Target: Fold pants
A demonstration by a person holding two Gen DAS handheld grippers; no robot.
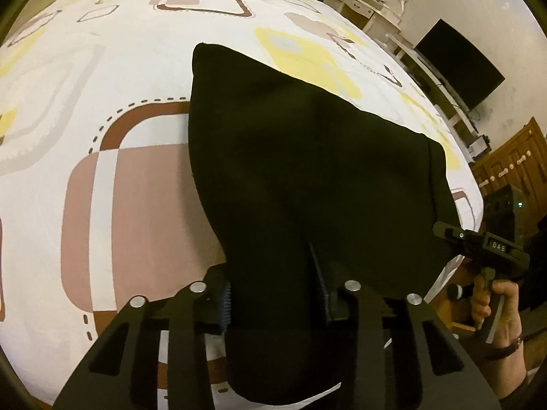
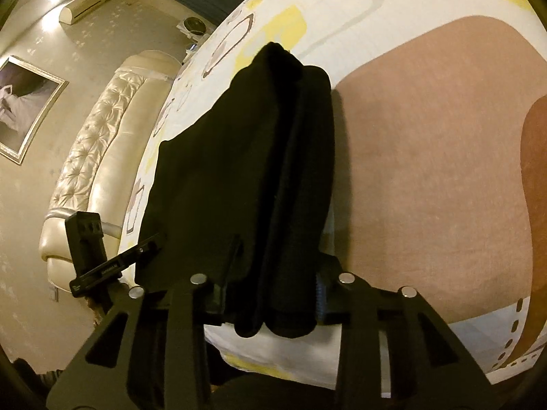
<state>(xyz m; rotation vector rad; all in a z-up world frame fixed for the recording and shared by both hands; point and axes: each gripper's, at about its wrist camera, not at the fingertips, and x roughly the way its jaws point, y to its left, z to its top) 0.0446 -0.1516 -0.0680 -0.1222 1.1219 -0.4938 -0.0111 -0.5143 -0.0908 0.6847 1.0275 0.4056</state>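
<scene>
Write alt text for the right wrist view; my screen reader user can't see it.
The right hand-held gripper clamps a bunched edge of black pants lying on a patterned bed sheet. The left hand-held gripper grips the pants' other side.

Black pants [image 1: 307, 177] folded on a bed

Dark, thick fabric lies in bunched layers across the patterned bedsheet [image 1: 102, 68], its near edge lifted off the sheet.

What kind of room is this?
Most likely a bedroom: the black pants lie on a big bed with a patterned sheet, a padded headboard stands behind it, and a framed picture hangs on the wall.
</scene>
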